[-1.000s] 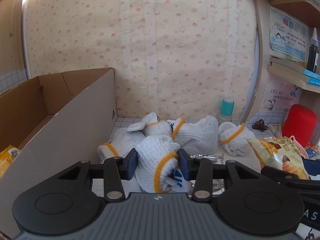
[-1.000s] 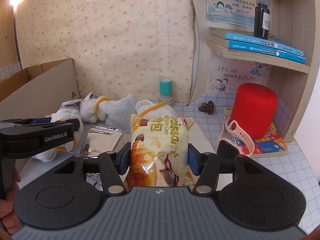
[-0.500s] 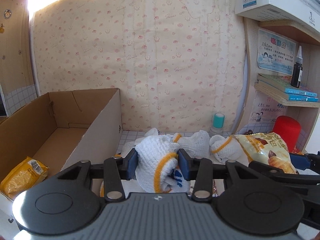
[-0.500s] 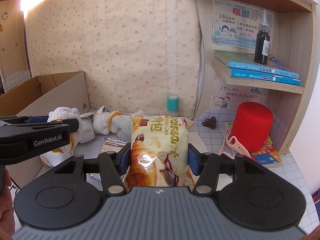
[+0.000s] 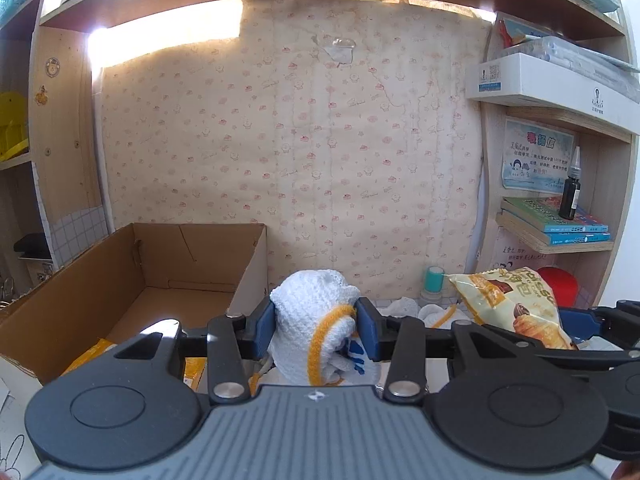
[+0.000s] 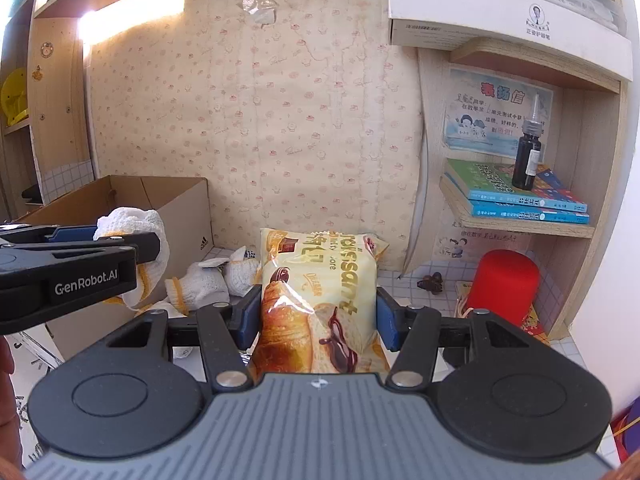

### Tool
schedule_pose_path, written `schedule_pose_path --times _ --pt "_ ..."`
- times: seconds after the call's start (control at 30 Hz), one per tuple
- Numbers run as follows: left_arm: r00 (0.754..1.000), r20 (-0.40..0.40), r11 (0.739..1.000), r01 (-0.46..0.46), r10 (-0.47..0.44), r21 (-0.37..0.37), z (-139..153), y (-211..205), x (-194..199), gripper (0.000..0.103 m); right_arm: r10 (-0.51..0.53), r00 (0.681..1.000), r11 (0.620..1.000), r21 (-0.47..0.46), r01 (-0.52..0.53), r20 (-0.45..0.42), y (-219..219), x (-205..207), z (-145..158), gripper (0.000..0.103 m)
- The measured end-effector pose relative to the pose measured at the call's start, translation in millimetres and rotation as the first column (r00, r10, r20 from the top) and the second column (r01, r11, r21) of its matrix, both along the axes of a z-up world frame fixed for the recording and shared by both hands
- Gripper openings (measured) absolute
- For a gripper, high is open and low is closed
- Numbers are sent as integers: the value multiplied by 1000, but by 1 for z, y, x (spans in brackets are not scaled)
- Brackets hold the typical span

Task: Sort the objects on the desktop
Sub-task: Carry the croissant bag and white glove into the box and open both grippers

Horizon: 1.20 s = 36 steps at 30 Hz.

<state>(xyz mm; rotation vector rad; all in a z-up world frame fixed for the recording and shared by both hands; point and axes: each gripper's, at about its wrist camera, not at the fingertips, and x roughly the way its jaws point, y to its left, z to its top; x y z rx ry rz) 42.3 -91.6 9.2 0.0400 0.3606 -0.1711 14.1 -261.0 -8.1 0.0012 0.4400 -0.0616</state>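
Presently: left gripper (image 5: pixel 316 330), jaws clamped on a rolled white glove (image 5: pixel 316 320) with orange cuff trim, held aloft just right of the open cardboard box (image 5: pixel 120 272); yellow packet (image 5: pixel 86 356) on the box floor; right gripper (image 6: pixel 318 320), jaws clamped on a croissant snack bag (image 6: pixel 320 292), upright, raised above the desk; further white gloves (image 6: pixel 208 284) heaped on the desk beside the box; red cylinder (image 6: pixel 502 284) under the shelf at right; dark dropper bottle (image 6: pixel 528 152) standing on blue books (image 6: pixel 516 196) on the shelf.
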Motion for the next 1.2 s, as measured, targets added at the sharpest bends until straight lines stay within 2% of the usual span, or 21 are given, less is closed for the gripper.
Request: schedule_pose_path --times 0.63,0.93,1.2 --pt "986 89 990 -138 139 -16 27 73 -32 45 147 987 988 -45 -145 59 71 3 32 56" --pt "970 69 972 -232 233 -23 22 120 -26 45 249 966 968 -48 -246 68 121 27 40 56" --pt "959 44 960 -278 279 -27 16 153 -12 45 307 951 951 -52 -304 45 154 54 38 56"
